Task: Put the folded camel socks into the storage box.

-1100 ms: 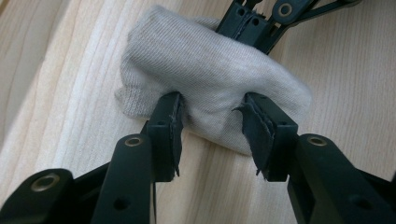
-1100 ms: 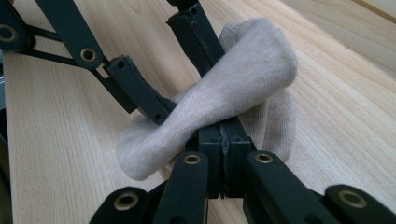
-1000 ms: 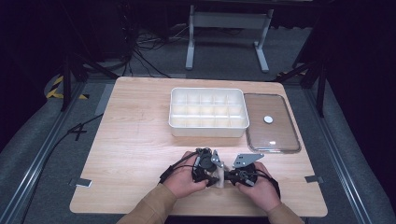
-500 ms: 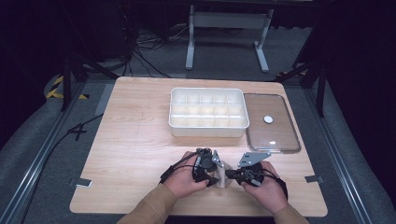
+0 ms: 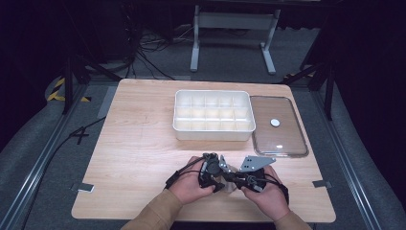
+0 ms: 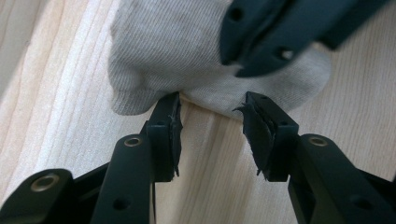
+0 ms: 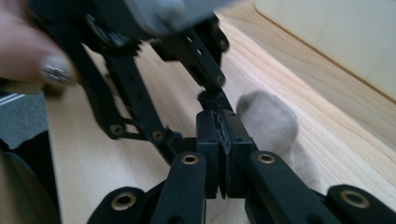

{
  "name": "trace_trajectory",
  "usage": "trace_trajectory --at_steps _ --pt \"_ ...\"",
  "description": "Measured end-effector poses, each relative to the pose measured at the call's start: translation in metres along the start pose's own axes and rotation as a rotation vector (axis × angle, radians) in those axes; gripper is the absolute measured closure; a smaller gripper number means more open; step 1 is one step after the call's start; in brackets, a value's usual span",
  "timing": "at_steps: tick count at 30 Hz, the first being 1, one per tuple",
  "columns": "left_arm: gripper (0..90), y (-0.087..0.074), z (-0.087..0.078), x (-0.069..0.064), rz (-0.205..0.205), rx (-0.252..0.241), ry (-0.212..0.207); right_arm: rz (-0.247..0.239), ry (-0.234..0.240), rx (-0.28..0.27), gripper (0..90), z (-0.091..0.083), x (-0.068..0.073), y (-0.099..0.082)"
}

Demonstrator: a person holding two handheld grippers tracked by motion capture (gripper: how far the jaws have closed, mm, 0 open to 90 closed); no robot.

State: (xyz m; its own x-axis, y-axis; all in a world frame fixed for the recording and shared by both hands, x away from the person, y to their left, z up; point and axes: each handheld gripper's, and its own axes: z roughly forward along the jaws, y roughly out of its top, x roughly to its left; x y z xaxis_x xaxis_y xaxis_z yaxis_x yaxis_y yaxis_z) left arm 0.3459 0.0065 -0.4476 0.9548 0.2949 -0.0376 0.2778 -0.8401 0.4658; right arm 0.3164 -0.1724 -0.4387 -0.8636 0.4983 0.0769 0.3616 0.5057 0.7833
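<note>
We see the soft grey knitted sock (image 6: 187, 56) lying on the pale wooden tabletop (image 5: 139, 158), near its front edge. Our left claw (image 6: 212, 123) gapes at the sock's edge; our right claw (image 7: 223, 135) is closed, the sock just beside it. No writing is readable

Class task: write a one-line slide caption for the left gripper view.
Open left tool at the edge of a small grey knitted sock on the pale wooden table.
</note>
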Motion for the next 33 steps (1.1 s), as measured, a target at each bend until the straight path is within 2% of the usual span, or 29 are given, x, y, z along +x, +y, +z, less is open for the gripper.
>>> trace_trajectory --at_steps 8,13,15,16,23,25,28,30,33 --pt "56.8 0.000 -0.002 0.001 0.005 0.005 0.008 0.024 -0.049 0.037 86.1 -0.006 -0.013 -0.009" --pt "56.2 -0.001 -0.002 0.002 0.003 -0.010 0.006 0.034 -0.055 0.058 85.5 -0.004 -0.018 -0.014" --pt "56.2 0.000 -0.002 0.000 -0.002 -0.034 0.016 0.049 -0.061 0.080 85.5 -0.002 -0.022 -0.019" --pt "56.2 0.001 -0.002 -0.001 0.011 -0.035 0.022 0.052 -0.061 0.083 85.5 -0.001 -0.023 -0.020" --pt "56.5 0.002 0.000 -0.002 0.015 -0.035 0.028 0.100 -0.050 0.100 86.0 0.000 -0.026 -0.024" --pt "56.3 0.002 0.000 -0.003 0.012 -0.040 0.031 0.101 -0.053 0.111 85.9 0.000 -0.026 -0.023" --pt "56.3 0.003 -0.003 -0.005 0.016 -0.072 0.039 0.079 -0.071 0.122 85.7 -0.001 -0.025 -0.022" --pt "56.9 0.004 -0.007 -0.006 0.028 -0.100 0.039 0.085 -0.069 0.124 85.7 0.000 -0.025 -0.022" --pt "57.0 0.006 -0.006 -0.009 0.065 -0.127 0.039 0.092 -0.067 0.125 85.7 -0.001 -0.025 -0.022"
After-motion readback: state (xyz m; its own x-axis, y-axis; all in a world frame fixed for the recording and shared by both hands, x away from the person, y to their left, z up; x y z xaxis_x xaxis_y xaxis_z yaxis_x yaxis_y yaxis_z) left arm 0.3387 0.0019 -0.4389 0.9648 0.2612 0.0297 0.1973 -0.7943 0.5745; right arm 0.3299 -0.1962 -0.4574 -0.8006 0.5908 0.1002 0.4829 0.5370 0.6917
